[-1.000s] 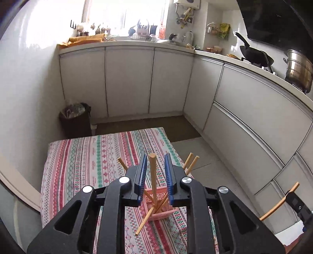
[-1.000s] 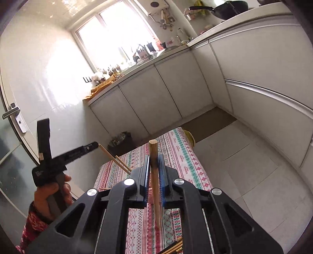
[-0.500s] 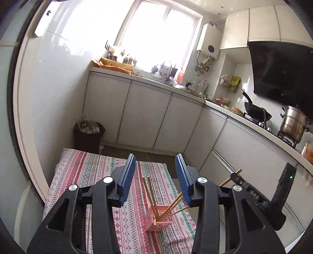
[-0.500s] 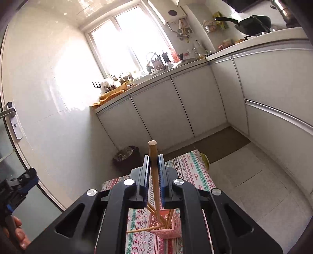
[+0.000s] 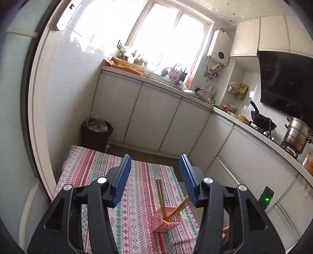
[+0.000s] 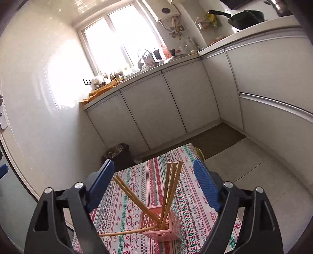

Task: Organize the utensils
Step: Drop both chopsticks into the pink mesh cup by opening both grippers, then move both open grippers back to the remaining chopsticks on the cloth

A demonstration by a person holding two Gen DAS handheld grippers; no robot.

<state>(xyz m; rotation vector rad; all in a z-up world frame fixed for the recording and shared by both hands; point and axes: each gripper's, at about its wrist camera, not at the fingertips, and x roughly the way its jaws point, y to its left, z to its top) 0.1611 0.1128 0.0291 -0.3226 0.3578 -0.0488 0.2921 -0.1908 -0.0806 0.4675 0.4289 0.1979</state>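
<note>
Left wrist view: kitchen, seen over a striped table.
Bin point(image 5: 96, 131): left of centre, on the floor against the cabinets, beyond the table's far edge.
Tablecloth point(image 5: 93, 172): lower centre, red, green and white stripes.
Left gripper point(image 5: 155, 179): low in frame, released, blue pads apart and opening, nothing pressed between them.
Basket point(image 5: 166, 222): pink, lower centre-right on the tablecloth, near its right edge.
Chopsticks point(image 5: 160, 193): standing in the basket, two nearly upright, others leaning right.
Wok point(image 5: 261, 120): right, on the stove.
Pot point(image 5: 297, 134): far right, steel, just beside the wok.

Right wrist view: same table from the other side.
Right gripper point(image 6: 154, 182): low in frame, released, jaws wide and opening, pads clear of the chopsticks.
Chopsticks point(image 6: 168, 191): lower centre, in the gap between the pads but untouched; two lean left, three stand close together near upright, one lies low and points left over the basket's rim.
Basket point(image 6: 166, 232): bottom centre on the tablecloth point(image 6: 195, 207), upright.
Bin point(image 6: 119, 154): centre, behind the table's far edge.
Wok point(image 6: 244, 17): upper right, on the counter.
</note>
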